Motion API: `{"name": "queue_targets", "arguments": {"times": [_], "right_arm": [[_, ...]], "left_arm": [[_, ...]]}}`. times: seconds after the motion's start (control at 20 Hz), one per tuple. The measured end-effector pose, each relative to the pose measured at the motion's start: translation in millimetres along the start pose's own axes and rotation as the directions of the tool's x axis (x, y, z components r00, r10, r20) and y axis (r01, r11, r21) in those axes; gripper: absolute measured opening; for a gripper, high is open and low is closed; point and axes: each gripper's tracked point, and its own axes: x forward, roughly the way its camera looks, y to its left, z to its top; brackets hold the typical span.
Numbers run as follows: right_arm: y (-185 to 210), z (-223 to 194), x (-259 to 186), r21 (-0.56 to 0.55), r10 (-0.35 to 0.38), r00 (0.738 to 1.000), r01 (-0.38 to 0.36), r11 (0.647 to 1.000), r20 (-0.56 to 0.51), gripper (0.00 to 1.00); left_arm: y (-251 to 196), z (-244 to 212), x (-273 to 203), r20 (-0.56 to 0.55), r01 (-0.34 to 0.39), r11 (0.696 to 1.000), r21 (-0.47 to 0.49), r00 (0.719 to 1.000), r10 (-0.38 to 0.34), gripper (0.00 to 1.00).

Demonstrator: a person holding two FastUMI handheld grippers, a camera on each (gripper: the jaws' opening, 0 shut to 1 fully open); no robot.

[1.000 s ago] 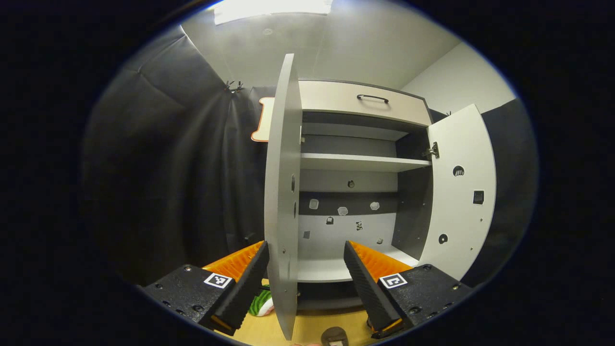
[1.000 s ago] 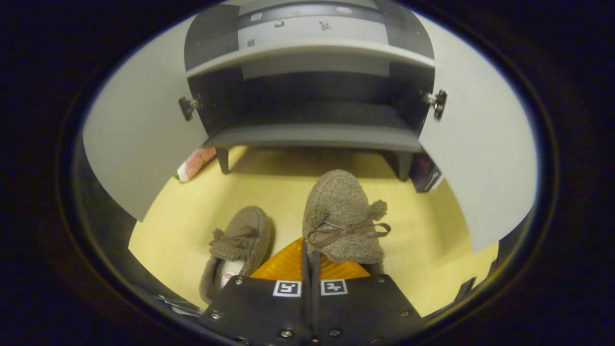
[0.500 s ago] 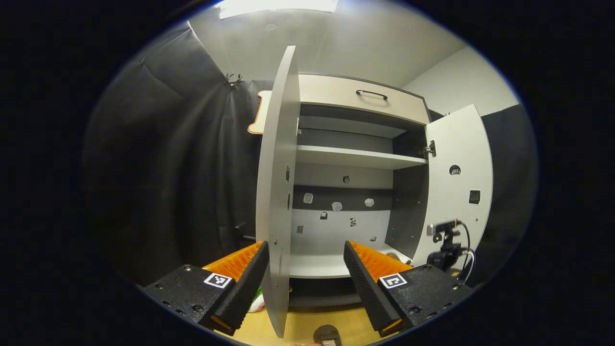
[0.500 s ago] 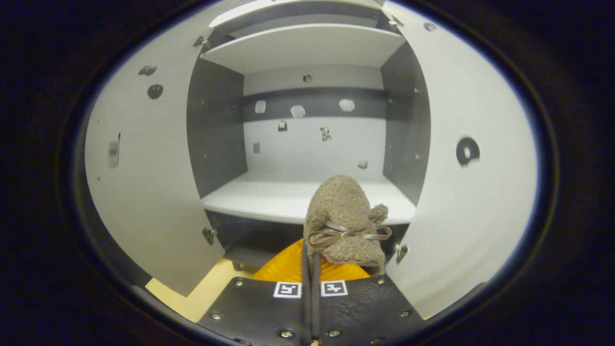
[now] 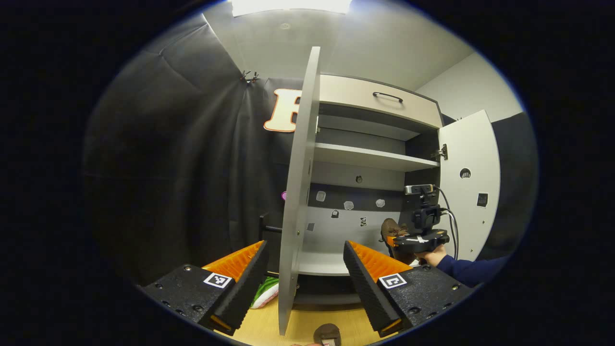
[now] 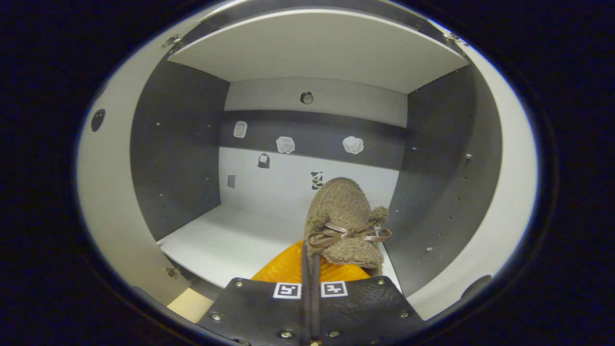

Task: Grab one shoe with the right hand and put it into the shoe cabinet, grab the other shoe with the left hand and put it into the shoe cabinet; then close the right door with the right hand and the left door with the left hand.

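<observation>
Inside the grey-and-white shoe cabinet, the right gripper view looks straight at the back wall with its small stickers, the white lower shelf below and a second white shelf overhead. The right gripper has its 2 fingers drawn together on the heel end of a fuzzy brown slipper with a ribbon bow; the slipper points toward the back wall, held above the right part of the lower shelf, near the dark right side panel.

From outside, the left gripper view takes in the whole cabinet: the open left door seen edge-on, the open right door, and a drawer front with a dark handle on top. There the right gripper reaches level into the lower compartment, held by a hand in a dark blue sleeve. The left gripper stands wide open and empty, its fingers straddling the left door's edge without touching it. On the wooden floor the other brown slipper lies at the bottom edge, and a green-and-white object sits behind the left door.
</observation>
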Motion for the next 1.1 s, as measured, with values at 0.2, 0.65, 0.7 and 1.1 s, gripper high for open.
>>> {"name": "queue_targets", "arguments": {"times": [0.2,0.65,0.7,1.1], "right_arm": [[-2,-19,48,-0.018,-0.024,0.996,0.023,1.000,-0.082,0.01],[-4,-64,101,0.110,-0.038,0.971,0.065,0.992,-0.235,0.01],[-2,-69,103,0.117,-0.034,0.968,0.064,0.991,-0.248,0.01],[-6,-69,95,0.122,-0.054,0.960,0.090,0.988,-0.274,0.22]], "left_arm": [[15,1,-1,0.012,-0.043,0.999,0.008,0.999,0.043,0.92],[43,-4,-3,0.009,-0.135,0.991,0.007,0.991,0.134,0.92],[44,-4,-3,0.008,-0.138,0.990,0.009,0.990,0.138,0.92],[37,-1,-13,0.011,-0.128,0.991,0.023,0.992,0.128,0.95]]}}
